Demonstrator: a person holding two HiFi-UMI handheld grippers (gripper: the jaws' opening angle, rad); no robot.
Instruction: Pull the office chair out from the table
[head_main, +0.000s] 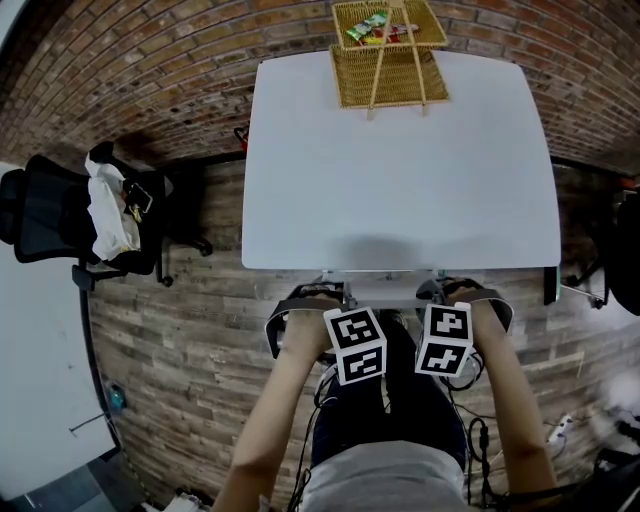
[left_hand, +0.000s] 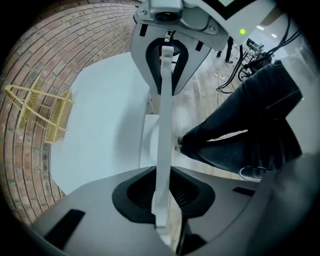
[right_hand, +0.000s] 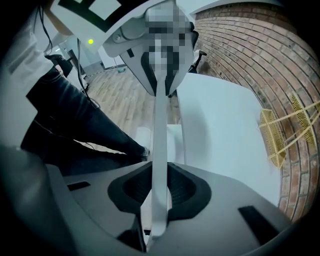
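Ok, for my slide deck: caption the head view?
Seen from above, the left gripper and right gripper clamp the office chair's backrest at the white table's edge.

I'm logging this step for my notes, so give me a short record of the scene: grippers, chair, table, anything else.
left gripper: shut on the top edge of the white chair back
right gripper: shut on the same edge
chair back: at the near edge of the table, not yet pulled out
table: white, wicker basket at its far edge
elsewhere: black chair at the left

office: white table, black swivel chair
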